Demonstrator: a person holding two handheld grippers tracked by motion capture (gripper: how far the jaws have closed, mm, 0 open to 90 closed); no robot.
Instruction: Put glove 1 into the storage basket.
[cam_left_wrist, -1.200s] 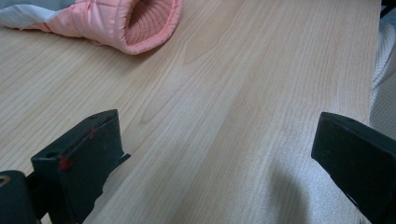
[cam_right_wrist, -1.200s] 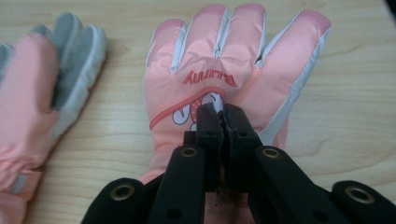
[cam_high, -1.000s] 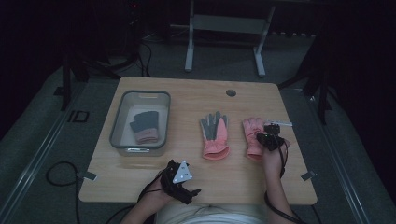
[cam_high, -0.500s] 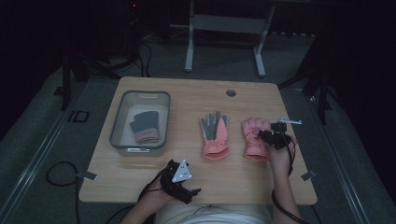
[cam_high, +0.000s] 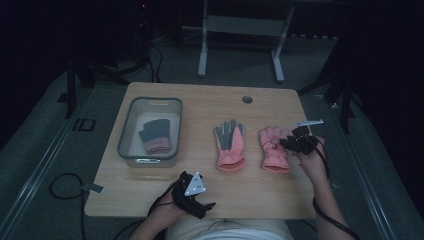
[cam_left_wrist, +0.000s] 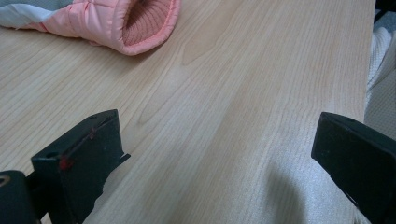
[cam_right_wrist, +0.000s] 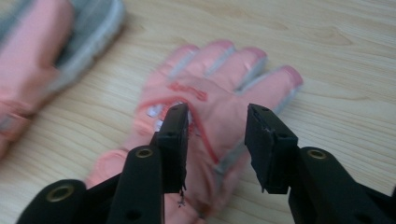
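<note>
Right tool (cam_right_wrist: 215, 126), jaws just opening and empty, hovers over the pink glove (cam_right_wrist: 210, 116); the glove's long axis runs fingers-away. Left tool (cam_high: 192, 192): jaws apart, farther away.

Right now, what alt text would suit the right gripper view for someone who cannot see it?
Two black jaws of the right tool stand apart above a pink padded glove lying flat on a light wooden table. A second pink-and-grey glove lies blurred at upper left.

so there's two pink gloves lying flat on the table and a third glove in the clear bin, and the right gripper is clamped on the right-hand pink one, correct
Not clamped. In the right gripper view the right gripper stands open above the right-hand pink glove, its jaws apart and having just been opening. The rest holds: the other pink glove lies flat beside it, and the third glove is in the clear bin.
</note>
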